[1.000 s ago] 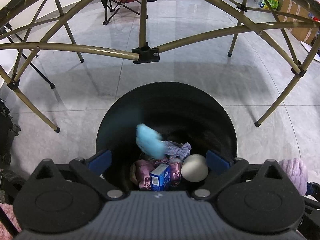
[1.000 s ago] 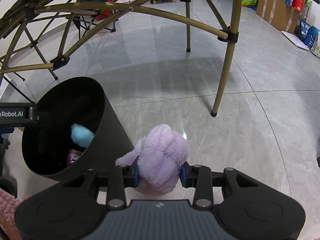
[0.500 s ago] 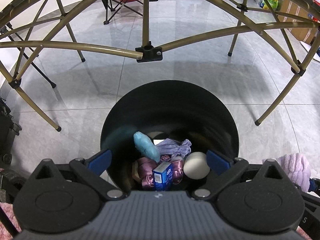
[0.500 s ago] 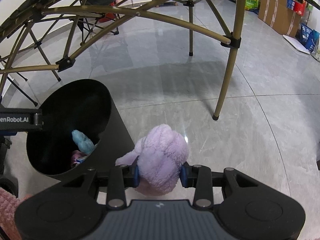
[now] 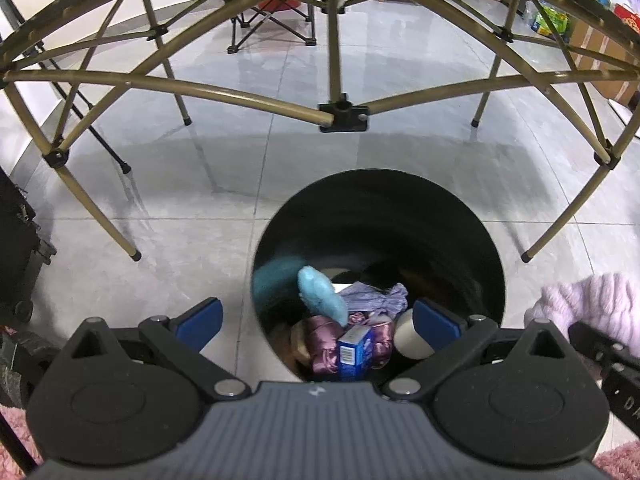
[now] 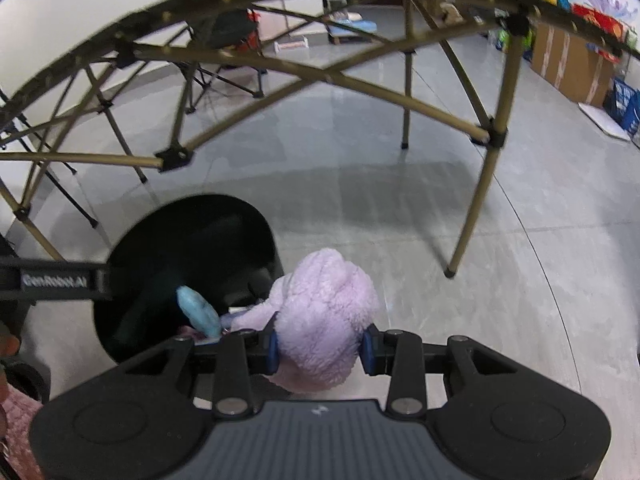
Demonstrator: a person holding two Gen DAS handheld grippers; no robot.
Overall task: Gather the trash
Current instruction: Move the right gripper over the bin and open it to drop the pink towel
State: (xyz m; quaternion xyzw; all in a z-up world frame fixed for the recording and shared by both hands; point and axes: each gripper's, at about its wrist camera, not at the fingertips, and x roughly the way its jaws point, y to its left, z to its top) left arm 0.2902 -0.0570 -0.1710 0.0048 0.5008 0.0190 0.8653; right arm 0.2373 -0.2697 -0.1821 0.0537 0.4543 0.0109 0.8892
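- The fluffy pale-purple plush piece (image 6: 324,320) is the thing being collected now. It sits between the two blue pads of the right gripper (image 6: 320,346), which are closed tight on its lower part, so the soft pile bulges out above and below the pads.
- The grip looks low on the plush, I think because the material is soft and must be squeezed to be held well.
- To the left of this gripper and a little ahead stands the round black trash bin (image 6: 192,280) with its mouth open upward. The plush is beside the bin's rim, not yet over the opening, so it cannot be dropped here.
- The left gripper (image 5: 318,318) hangs above the near edge of the same bin, looking down into it. Its blue pads stand wide apart and hold nothing.
- Right under and ahead of the left gripper, at the bottom of the bin, lies the trash already collected: a light-blue fuzzy piece (image 5: 320,294), a crumpled lilac cloth (image 5: 376,298), a shiny mauve satin bundle (image 5: 324,340), a small blue carton box (image 5: 354,352) and a whitish round object (image 5: 408,338).
- Further ahead of both grippers, the bronze metal frame of a folding table (image 5: 340,114) stands on the grey tiled floor (image 6: 400,208), and it spans above the bin.
- In my judgement, the next move needs the right gripper to go left until the plush is over the bin.
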